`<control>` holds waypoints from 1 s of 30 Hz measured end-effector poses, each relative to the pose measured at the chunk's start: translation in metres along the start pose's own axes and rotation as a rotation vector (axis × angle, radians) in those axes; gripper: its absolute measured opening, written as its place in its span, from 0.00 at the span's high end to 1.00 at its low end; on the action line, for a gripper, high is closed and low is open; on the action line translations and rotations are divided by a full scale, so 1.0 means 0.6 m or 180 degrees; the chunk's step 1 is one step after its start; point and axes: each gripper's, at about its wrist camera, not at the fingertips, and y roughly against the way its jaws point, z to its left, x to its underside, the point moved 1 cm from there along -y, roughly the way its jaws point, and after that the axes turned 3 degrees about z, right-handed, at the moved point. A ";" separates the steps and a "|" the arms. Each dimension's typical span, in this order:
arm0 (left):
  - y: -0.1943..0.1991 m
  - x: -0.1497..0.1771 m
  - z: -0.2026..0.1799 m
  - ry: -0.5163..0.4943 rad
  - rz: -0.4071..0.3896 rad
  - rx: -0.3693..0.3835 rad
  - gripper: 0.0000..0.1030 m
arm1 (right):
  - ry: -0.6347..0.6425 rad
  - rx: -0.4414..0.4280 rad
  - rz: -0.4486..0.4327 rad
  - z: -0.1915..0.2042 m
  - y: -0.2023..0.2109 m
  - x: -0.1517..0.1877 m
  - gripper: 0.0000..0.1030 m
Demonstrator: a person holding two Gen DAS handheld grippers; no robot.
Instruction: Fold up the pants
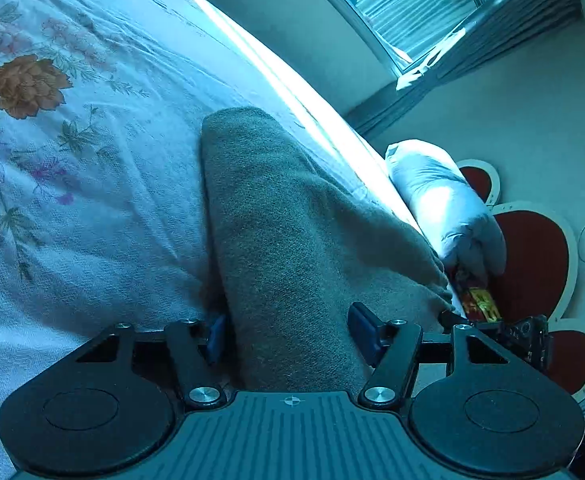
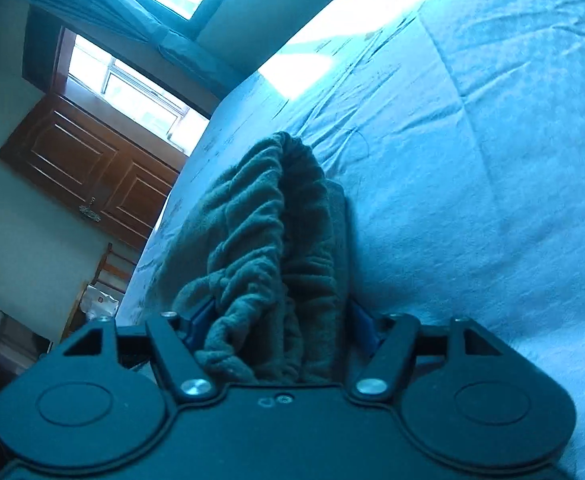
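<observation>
The pants (image 1: 288,232) are grey-brown fleece and lie on the bed. In the left wrist view a smooth folded leg runs away from me between the blue pads. My left gripper (image 1: 292,332) is shut on that fabric. In the right wrist view the gathered elastic waistband of the pants (image 2: 276,240) bunches up between the blue pads. My right gripper (image 2: 280,328) is shut on the waistband. The fabric hides the fingertips of both grippers.
The bed sheet (image 1: 72,128) has a flower print and fills the left. A white pillow (image 1: 444,200) and a red-and-white headboard (image 1: 532,256) stand at the right. A brown wooden door (image 2: 92,168) and a window (image 2: 140,92) are past the bed's edge.
</observation>
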 end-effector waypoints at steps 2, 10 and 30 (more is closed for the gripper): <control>0.015 0.003 -0.012 -0.0072 -0.0045 -0.0083 0.36 | 0.0132 0.0099 -0.0114 0.016 0.021 0.014 0.34; 0.085 0.023 -0.094 -0.0892 -0.0294 -0.0874 0.05 | 0.0982 0.0664 -0.0233 0.106 0.043 0.051 0.17; 0.125 0.109 -0.075 -0.0884 -0.0256 -0.1140 0.00 | 0.1408 0.1483 -0.0263 0.131 -0.001 0.118 0.11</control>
